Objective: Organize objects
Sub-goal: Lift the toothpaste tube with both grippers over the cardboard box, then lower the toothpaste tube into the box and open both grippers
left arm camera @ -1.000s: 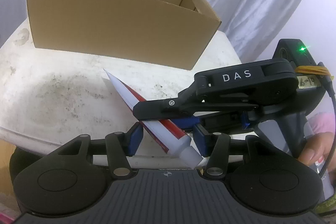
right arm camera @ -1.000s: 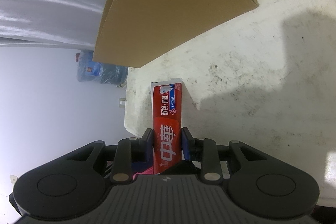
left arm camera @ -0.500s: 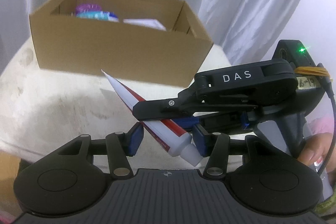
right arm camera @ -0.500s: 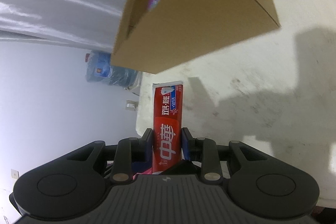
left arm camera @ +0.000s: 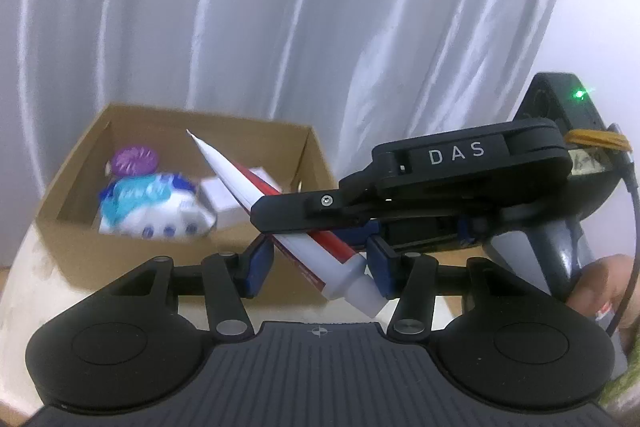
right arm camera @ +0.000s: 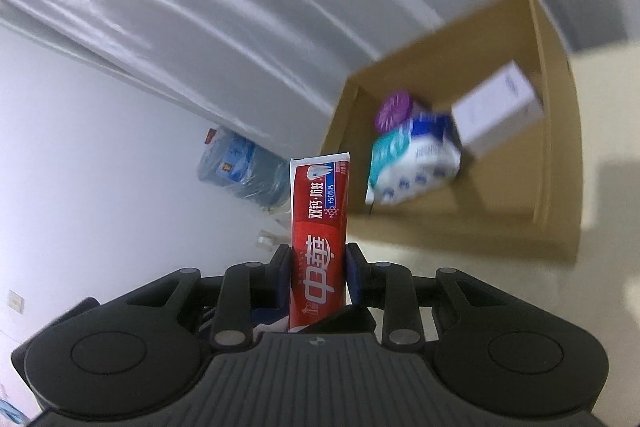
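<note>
Both grippers are rising since a second ago, bringing the box (left arm camera: 168, 263) interior into view; left gripper (left arm camera: 316, 267) and right gripper (right arm camera: 318, 271) jaws are both clamping the tube (right arm camera: 318, 227) before the box, above the worktop (right arm camera: 520, 287)

Matt brown cardboard box (left arm camera: 188, 269), glossy plastic toothpaste tube (right arm camera: 318, 247), satiny white curtain (left arm camera: 280, 27), matt black hand-held gripper (left arm camera: 316, 267).
</note>
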{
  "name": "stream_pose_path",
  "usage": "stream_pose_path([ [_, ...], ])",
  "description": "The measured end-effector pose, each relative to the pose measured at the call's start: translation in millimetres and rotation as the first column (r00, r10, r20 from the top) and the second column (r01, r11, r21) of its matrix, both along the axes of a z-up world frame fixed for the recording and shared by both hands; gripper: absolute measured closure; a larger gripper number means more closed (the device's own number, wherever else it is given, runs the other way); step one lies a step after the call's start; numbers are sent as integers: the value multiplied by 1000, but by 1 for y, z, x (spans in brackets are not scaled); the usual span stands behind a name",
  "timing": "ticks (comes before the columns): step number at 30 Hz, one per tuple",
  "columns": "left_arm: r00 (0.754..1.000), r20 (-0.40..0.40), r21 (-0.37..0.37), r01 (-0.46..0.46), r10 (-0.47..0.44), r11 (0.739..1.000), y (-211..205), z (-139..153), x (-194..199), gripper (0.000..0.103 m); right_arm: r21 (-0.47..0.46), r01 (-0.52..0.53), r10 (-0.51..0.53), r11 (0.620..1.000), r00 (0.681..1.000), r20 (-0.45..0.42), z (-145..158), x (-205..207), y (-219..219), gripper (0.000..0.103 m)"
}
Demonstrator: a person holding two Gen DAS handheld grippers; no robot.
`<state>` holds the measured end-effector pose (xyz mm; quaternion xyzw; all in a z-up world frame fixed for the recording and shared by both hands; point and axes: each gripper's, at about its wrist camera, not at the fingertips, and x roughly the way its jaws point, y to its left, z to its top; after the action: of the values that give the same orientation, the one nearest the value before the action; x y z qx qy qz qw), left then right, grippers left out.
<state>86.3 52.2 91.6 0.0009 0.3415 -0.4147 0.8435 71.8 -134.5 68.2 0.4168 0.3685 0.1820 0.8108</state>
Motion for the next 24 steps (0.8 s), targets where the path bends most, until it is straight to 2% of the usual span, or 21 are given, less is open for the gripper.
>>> stream_pose_path([
  [4,999,-34,-12,-7,6,1000,-22,-1,24,52,-76,-26,23,997,999,-33,14,28,-16,72],
  [7,997,-81,-6,-20,19,1000,-33,-12,41,52,-133,-69,57,989,994,-89,15,53,-23,72],
  [12,987,-157,11,-42,43,999,-45,-35,66,52,-198,-143,108,970,978,-177,3,86,-29,71],
  [19,962,-266,52,-56,68,997,-52,-64,88,51,-293,-238,159,926,950,-267,-22,110,-21,70],
  [24,972,-233,53,-27,39,998,-51,-63,77,43,-360,-236,145,903,954,-262,-25,105,-23,70],
])
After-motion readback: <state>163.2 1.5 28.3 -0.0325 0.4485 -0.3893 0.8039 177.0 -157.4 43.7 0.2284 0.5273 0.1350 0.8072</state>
